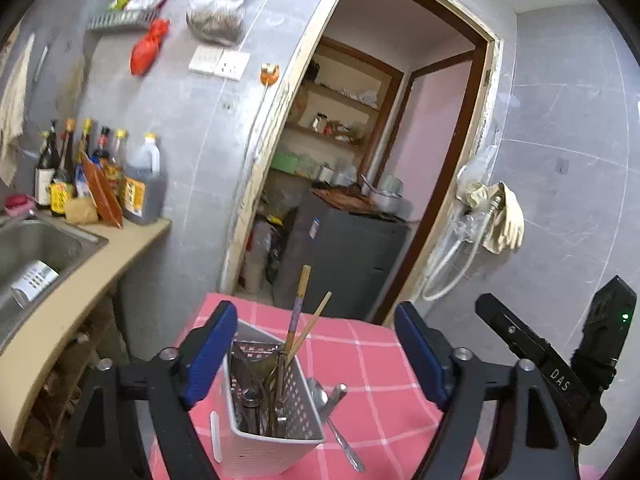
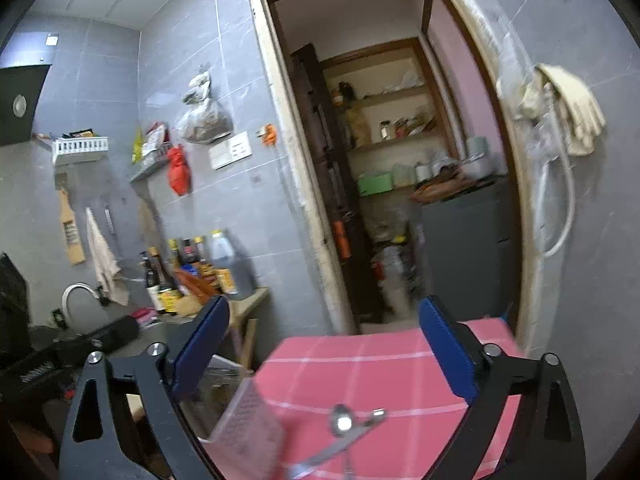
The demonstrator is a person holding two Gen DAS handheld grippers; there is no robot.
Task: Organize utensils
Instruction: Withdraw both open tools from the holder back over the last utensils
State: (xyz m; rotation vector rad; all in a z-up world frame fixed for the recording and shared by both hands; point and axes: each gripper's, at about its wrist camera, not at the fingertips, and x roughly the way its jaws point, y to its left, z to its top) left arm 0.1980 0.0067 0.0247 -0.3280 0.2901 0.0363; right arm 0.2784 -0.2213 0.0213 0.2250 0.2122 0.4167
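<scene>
A white perforated utensil holder (image 1: 272,428) stands on the pink checked tablecloth (image 1: 384,360). It holds two chopsticks (image 1: 301,312) and several metal utensils. Two metal spoons (image 1: 334,400) lie on the cloth against the holder's right side. My left gripper (image 1: 314,320) is open above the holder, its blue pads wide apart with nothing between them. In the right wrist view my right gripper (image 2: 324,316) is open too and empty; below it are the blurred holder (image 2: 244,436) and the spoons (image 2: 344,424) on the cloth (image 2: 380,360).
A steel sink (image 1: 72,240) and a counter with several sauce bottles (image 1: 100,176) lie to the left. Behind the table a doorway opens onto a dark cabinet (image 1: 340,256). Gloves and a hose (image 1: 500,220) hang on the right wall. The right gripper's black housing (image 1: 560,376) shows at right.
</scene>
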